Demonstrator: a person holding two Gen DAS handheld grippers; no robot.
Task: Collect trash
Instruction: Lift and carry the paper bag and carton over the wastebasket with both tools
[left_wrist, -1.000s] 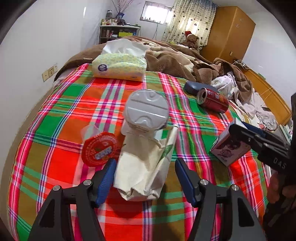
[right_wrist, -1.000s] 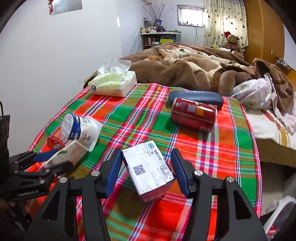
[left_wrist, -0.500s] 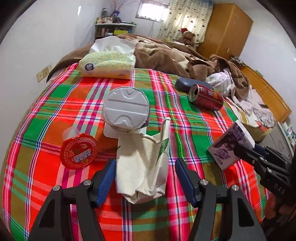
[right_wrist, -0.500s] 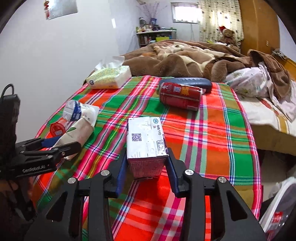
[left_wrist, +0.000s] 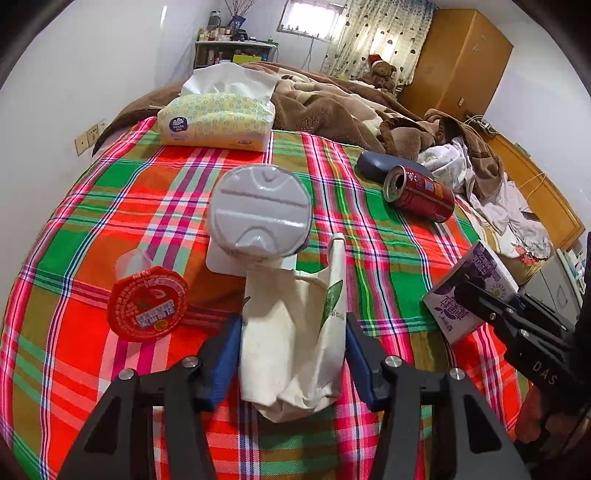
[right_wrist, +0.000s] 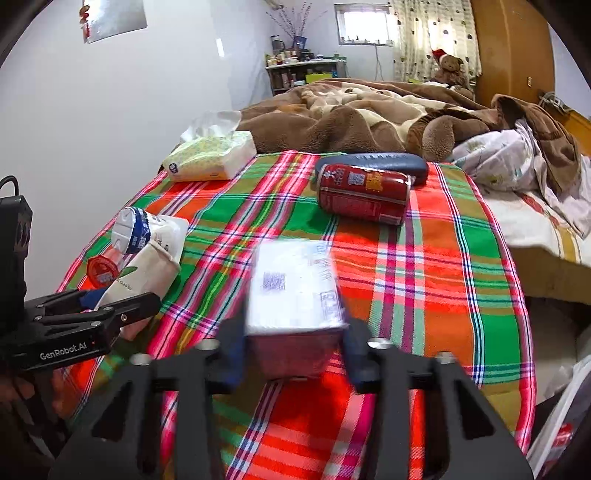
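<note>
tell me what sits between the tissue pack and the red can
Only bare plaid cloth. In the right wrist view nothing lies between the tissue pack and the red can; a dark blue case lies behind the can.

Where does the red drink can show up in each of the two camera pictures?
Left wrist view: the red can lies on its side at upper right, open end toward the camera.
Right wrist view: the can lies above centre, side label facing the camera.
Shared landmark: the dark blue case just behind it.
</note>
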